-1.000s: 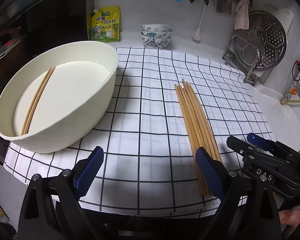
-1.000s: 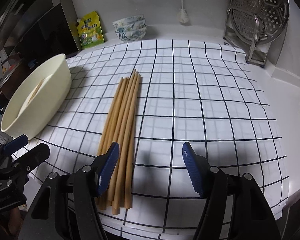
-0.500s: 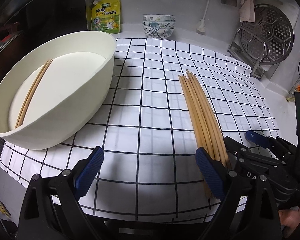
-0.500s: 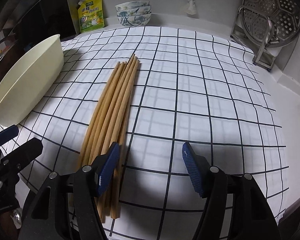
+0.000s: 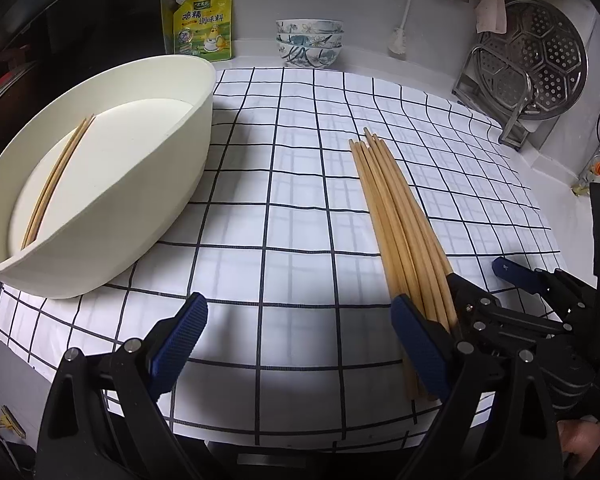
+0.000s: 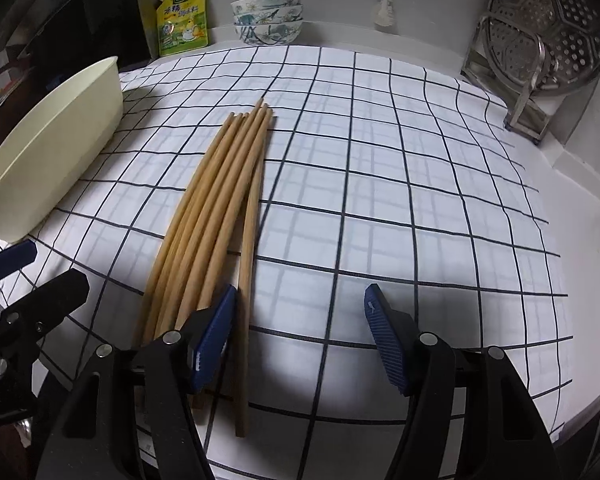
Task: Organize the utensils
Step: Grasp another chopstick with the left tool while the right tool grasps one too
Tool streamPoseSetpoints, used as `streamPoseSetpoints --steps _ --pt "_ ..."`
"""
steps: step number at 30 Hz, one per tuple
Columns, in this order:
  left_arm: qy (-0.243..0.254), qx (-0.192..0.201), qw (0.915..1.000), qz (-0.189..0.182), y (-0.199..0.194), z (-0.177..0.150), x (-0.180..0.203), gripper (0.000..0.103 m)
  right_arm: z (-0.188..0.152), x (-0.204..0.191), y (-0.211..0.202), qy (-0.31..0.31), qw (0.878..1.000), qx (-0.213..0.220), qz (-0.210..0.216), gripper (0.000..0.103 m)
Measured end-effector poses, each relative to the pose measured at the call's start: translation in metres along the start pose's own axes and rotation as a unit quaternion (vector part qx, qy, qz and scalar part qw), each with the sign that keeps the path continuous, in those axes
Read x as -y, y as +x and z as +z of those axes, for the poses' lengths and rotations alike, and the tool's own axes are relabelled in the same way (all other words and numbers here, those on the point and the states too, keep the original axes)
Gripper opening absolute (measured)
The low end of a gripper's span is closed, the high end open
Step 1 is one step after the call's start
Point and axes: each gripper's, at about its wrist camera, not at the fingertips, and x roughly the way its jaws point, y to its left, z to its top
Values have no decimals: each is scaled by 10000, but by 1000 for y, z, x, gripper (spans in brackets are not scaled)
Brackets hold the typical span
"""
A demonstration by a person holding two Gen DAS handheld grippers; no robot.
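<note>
A bundle of several wooden chopsticks (image 5: 396, 208) lies on the checked cloth (image 5: 300, 184), and shows in the right wrist view (image 6: 220, 196) too. A cream oval basin (image 5: 148, 184) stands at the left with two chopsticks (image 5: 56, 176) inside; its wall shows in the right wrist view (image 6: 48, 152). My left gripper (image 5: 300, 344) is open and empty, low over the cloth's near edge, left of the bundle's near ends. My right gripper (image 6: 300, 340) is open, its left finger (image 6: 214, 340) over the bundle's near ends; the rightmost chopstick lies between the jaws. It shows in the left wrist view (image 5: 500, 280).
A yellow refill pouch (image 5: 202, 26) and stacked patterned bowls (image 5: 309, 42) stand against the back wall. A steel steamer plate on a rack (image 5: 532, 68) is at the back right. A dark stove surface (image 5: 60, 32) lies behind the basin.
Both grippers have moved down and forward toward the cloth. The right gripper's left finger now lies over the near ends of the bundle. The chopsticks have not moved.
</note>
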Motion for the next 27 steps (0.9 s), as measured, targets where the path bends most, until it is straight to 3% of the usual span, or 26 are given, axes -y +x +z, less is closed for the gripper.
streamPoseSetpoints --steps 11,27 --pt "35 -130 9999 63 23 0 16 92 -5 38 -2 442 9989 122 -108 63" --pt "177 -104 9985 511 41 6 27 92 -3 36 0 371 9991 185 -37 63"
